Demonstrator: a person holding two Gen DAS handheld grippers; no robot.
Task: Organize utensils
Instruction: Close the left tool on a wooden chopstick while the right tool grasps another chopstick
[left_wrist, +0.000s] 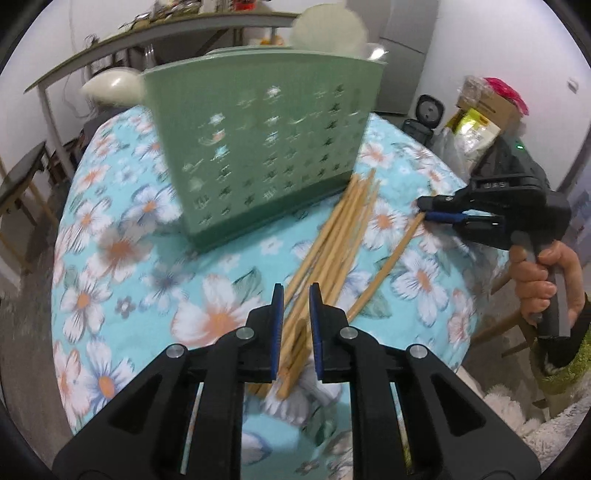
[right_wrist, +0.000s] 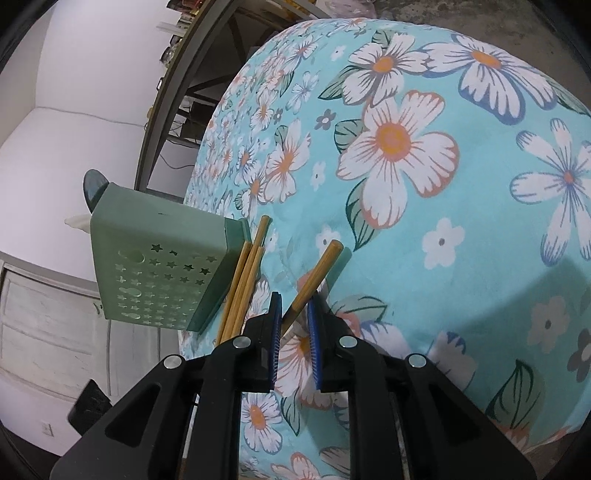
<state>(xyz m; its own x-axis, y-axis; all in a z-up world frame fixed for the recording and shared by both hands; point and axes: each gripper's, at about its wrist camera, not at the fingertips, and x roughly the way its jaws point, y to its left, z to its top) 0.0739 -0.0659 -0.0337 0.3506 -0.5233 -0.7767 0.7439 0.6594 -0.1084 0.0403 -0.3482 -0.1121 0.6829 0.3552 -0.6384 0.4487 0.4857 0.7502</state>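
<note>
On the floral tabletop (left_wrist: 110, 240) we see chopsticks (left_wrist: 332, 236) still outside the holder (left_wrist: 258, 147); each hand-held gripper, left (left_wrist: 296, 295) and right (right_wrist: 295, 302), clamps one narrowly.

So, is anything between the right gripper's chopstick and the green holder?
Only the loose chopsticks lying against the green holder at its base. The right gripper already grips one chopstick; nothing visible blocks the way above them.

Bamboo chopsticks (left_wrist: 343, 229) fanned on floral cloth, beside upright green star-punched holder (left_wrist: 258, 147)
</note>
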